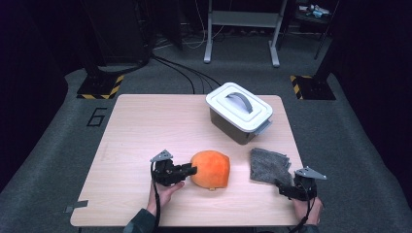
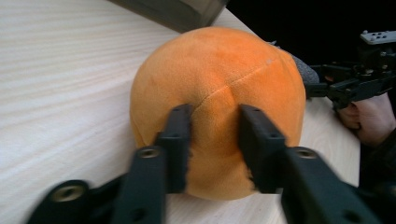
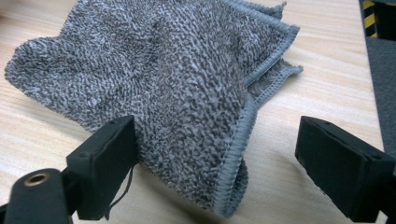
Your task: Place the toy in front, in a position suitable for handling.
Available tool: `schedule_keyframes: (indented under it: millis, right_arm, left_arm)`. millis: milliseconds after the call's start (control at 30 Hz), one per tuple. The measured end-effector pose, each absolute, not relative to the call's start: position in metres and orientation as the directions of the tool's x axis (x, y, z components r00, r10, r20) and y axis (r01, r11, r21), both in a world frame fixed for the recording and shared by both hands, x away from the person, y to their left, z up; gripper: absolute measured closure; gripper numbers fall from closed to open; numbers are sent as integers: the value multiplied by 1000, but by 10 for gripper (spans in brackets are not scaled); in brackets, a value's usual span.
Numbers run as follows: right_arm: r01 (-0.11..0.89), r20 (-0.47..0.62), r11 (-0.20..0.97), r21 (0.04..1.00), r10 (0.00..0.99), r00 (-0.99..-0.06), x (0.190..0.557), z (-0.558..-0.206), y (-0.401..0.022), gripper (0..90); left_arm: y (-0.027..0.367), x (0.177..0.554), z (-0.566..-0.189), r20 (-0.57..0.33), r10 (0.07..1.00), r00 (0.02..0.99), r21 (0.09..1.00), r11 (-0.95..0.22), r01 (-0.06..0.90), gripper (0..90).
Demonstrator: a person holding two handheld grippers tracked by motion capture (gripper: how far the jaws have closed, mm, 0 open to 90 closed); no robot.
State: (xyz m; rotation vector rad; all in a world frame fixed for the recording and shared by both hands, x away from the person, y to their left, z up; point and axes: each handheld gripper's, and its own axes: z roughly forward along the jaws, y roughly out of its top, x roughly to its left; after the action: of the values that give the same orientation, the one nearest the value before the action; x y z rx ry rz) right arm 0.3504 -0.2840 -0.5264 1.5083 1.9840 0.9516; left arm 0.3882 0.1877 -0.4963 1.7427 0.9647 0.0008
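Orange plush ball (image 1: 211,169) near the table's (image 1: 145,126) front edge, at centre. Left gripper (image 1: 190,170) against its left side – jaws part-spread, tips pressed into the soft surface without pinching a fold. Right gripper (image 1: 283,188) at the front right corner, jaws wide apart, astride the near corner of the folded grey cloth (image 1: 268,165) – no grip on it. Lidded grey box (image 1: 239,110) well behind, towards the far right

High view: fixed above the near edge, facing forward and down over the whole table (image 1: 145,121). Left gripper view: close on the orange plush (image 2: 219,93), facing 3 o'clock across the table. Right gripper view: close on the grey cloth (image 3: 154,70), facing 11 o'clock; both things also show from above.
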Motion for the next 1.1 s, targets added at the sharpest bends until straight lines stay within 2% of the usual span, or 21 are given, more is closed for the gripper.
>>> schedule_keyframes:
  millis: [33, 67, 100, 233, 367, 467, 500, 700, 833, 1100]
  right_arm:
    - [631, 41, 160, 759, 956, -291, 351, -527, -284, 118]
    - [628, 42, 160, 761, 955, -294, 351, -526, -285, 116]
    - [628, 42, 160, 761, 955, -294, 351, -526, -285, 116]
    - [632, 81, 119, 766, 957, -278, 350, -520, -289, 97]
    - [600, 90, 104, 793, 955, -284, 348, -498, -283, 97]
    - [595, 81, 121, 795, 950, -301, 351, -489, -275, 97]
    - [597, 70, 142, 790, 945, -318, 356, -483, -267, 95]
    - [621, 46, 185, 762, 940, -338, 378, -485, -245, 128]
    - [635, 23, 219, 741, 937, -350, 390, -489, -237, 147]
    - [707, 26, 225, 670, 945, -325, 407, -511, -228, 339]
  left_arm:
    - [188, 388, -496, -441, 597, 670, 799, -78, 597, 513]
    - [189, 388, -493, -403, 622, 672, 804, -110, 584, 457]
    - [189, 388, -493, -403, 622, 672, 804, -110, 584, 426]
    - [185, 389, -492, -351, 625, 697, 801, -185, 569, 395]
    - [178, 389, -489, -311, 621, 719, 802, -235, 550, 491]
    - [177, 388, -489, -315, 618, 720, 800, -234, 552, 533]
    - [176, 388, -490, -319, 618, 718, 796, -236, 557, 576]
    - [172, 385, -495, -331, 620, 711, 800, -215, 560, 704]
    - [173, 385, -498, -342, 616, 710, 802, -202, 562, 734]
    - [174, 384, -498, -337, 614, 714, 798, -217, 563, 775]
